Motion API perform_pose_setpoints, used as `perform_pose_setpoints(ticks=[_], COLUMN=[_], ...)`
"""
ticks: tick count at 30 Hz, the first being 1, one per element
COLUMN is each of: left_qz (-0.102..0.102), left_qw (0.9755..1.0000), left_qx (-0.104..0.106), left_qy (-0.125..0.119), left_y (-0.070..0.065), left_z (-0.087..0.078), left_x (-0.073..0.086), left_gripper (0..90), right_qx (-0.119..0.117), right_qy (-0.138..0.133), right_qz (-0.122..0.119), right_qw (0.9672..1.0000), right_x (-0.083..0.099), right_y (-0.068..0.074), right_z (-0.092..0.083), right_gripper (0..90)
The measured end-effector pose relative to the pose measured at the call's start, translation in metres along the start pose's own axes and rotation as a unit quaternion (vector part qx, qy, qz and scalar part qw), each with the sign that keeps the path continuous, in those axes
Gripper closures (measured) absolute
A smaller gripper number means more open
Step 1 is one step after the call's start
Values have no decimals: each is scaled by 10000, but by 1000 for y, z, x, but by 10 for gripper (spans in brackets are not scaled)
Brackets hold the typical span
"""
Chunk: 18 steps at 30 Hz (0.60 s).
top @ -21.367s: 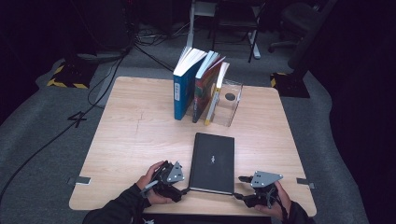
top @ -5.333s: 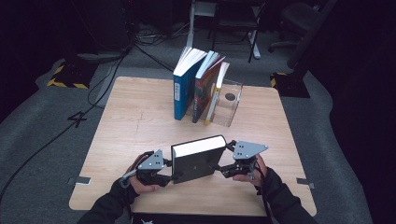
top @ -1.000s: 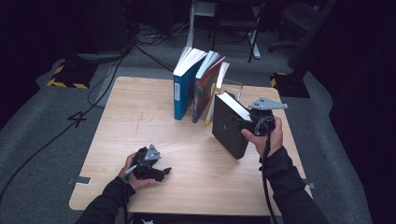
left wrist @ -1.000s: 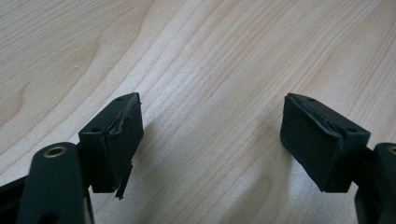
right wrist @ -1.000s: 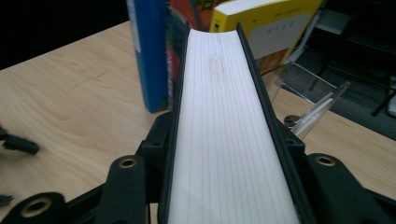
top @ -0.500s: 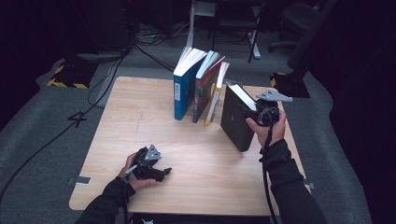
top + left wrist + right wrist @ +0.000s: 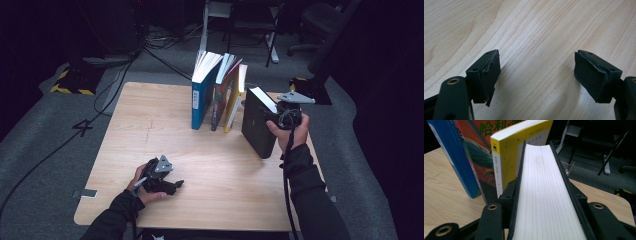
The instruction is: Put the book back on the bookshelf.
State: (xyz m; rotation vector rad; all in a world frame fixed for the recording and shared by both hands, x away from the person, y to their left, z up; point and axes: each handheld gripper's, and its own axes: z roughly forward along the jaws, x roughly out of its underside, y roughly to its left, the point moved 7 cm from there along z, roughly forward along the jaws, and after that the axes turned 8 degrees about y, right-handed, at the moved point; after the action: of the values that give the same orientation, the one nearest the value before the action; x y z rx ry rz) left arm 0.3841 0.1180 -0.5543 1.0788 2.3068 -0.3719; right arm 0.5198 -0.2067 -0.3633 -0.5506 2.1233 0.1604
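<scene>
Right gripper (image 7: 272, 118) is clamped across a black book (image 7: 257, 127), page edges up, holding it upright just beside the yellow book (image 7: 235, 97) at the end of the standing row on the table (image 7: 150, 115). In the right gripper view the black book (image 7: 546, 195) nearly touches its yellow neighbour (image 7: 510, 147). Left gripper (image 7: 172, 186) rests near the table's front edge, jaws wide and empty. The risk I see: pushing in at an angle could nudge the leaning yellow book and topple the row. The book is thick and held from one side, so it may also twist in the grip or tip outward when released, with nothing supporting its outer face.
</scene>
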Motion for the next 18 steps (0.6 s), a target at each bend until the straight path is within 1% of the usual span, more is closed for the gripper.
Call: perform_pose_setpoints(ticks=[1, 3, 4, 5, 8, 12, 13, 16, 18], left_qz=[-4, -2, -4, -4, 4, 37, 37, 51, 58], left_qw=[10000, 10000, 10000, 10000, 10000, 10000, 10000, 10000, 10000], left_qx=[-2, -3, 0, 0, 5, 11, 11, 24, 32], left_qy=[-2, 0, -2, -2, 4, -1, -1, -1, -4], left_y=[0, 0, 0, 0, 0, -1, -1, -1, -1], left_z=[0, 0, 0, 0, 0, 0, 0, 0, 0], left_x=[0, 0, 0, 0, 0, 0, 0, 0, 0], left_gripper=[217, 217, 217, 217, 217, 218, 218, 217, 217], right_qx=[-21, -41, -26, -26, 14, 50, 50, 39, 143], right_qy=[-45, -60, -132, -132, -215, -316, -316, -344, -370], right_qz=[50, 59, 87, 87, 129, 175, 175, 220, 237], right_qw=[10000, 10000, 9999, 9999, 9997, 9993, 9993, 9992, 9989], right_x=[-2, -3, -6, -6, -16, -27, -27, -32, -32], right_y=[-1, -1, 0, 0, 1, 2, 2, 4, 5], right_z=[2, 3, 4, 4, 6, 15, 15, 28, 36], right_gripper=[532, 532, 532, 532, 533, 533, 533, 532, 532])
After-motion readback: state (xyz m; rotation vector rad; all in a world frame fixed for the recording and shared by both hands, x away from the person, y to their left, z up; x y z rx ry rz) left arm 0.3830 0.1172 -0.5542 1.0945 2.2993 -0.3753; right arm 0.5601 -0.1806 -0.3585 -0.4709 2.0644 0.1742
